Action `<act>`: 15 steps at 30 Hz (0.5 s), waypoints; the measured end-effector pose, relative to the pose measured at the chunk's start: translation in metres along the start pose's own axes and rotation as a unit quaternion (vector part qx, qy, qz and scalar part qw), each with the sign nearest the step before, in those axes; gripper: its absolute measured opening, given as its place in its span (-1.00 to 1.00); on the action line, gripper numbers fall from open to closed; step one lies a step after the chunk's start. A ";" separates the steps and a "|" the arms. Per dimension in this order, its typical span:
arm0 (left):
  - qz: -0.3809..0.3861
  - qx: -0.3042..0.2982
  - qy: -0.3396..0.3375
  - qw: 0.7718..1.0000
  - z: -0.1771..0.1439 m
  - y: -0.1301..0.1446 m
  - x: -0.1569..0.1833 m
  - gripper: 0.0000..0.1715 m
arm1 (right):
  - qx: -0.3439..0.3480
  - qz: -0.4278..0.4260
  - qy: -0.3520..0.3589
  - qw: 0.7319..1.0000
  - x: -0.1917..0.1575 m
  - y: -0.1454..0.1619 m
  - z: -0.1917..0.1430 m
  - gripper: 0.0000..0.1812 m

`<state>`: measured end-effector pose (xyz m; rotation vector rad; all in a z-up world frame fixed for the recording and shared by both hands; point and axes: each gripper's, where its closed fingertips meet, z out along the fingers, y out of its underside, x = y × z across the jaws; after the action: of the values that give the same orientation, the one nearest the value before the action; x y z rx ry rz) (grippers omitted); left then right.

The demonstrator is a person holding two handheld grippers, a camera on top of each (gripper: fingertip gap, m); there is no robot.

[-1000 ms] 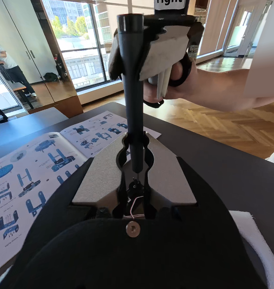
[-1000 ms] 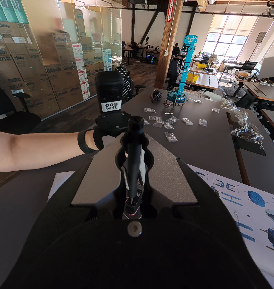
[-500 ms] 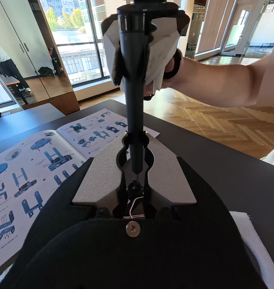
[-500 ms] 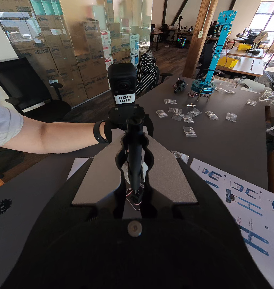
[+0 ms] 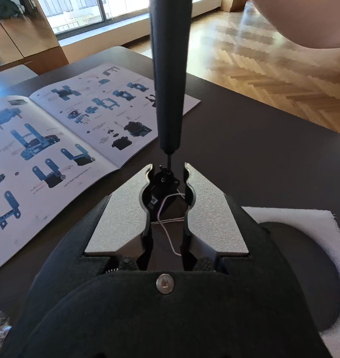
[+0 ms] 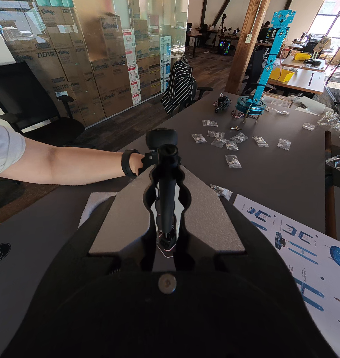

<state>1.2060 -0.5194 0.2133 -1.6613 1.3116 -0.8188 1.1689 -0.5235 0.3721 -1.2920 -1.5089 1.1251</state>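
Black servo (image 5: 163, 186) sits loose now: left tongs (image 5: 168, 165) have spread apart. Right tongs (image 6: 167, 168) still pinch the screwdriver (image 5: 168, 77), tip on servo.

Left gripper (image 5: 166, 170) spread apart; right gripper (image 6: 166, 174) clamped, tilted downward.

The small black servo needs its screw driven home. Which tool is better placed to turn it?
Right, probably. The right tool is shut on the screwdriver, whose tip already rests on top of the servo. The left tool stands open on either side of the servo and holds no driver.
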 end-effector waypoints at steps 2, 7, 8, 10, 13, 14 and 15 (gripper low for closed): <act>0.009 0.001 0.002 1.000 0.003 0.000 0.002 -0.67 | 0.000 0.000 -0.001 1.000 0.000 0.000 0.001 -0.83; 0.017 0.004 -0.011 1.000 0.002 0.001 -0.001 -0.87 | -0.001 -0.002 0.001 1.000 0.000 0.000 0.000 -0.83; 0.012 0.006 -0.013 1.000 0.001 0.001 -0.002 -0.91 | -0.002 -0.002 0.001 1.000 0.001 0.000 0.000 -0.83; 0.006 0.009 -0.017 1.000 -0.001 0.001 -0.003 -0.92 | -0.001 -0.002 0.002 1.000 0.001 0.000 -0.001 -0.83; 0.009 0.005 -0.026 1.000 -0.003 0.002 -0.003 -0.90 | -0.001 -0.004 0.003 1.000 0.000 0.001 -0.001 -0.83; 0.010 0.001 -0.026 1.000 -0.004 0.002 -0.002 -0.86 | -0.002 -0.005 0.005 1.000 0.001 0.001 -0.001 -0.83; 0.010 -0.002 -0.023 1.000 -0.005 0.003 0.000 -0.84 | -0.002 -0.007 0.007 1.000 0.001 0.001 -0.001 -0.83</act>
<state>1.2005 -0.5205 0.2128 -1.6571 1.2966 -0.7613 1.1704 -0.5226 0.3717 -1.2879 -1.5093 1.1018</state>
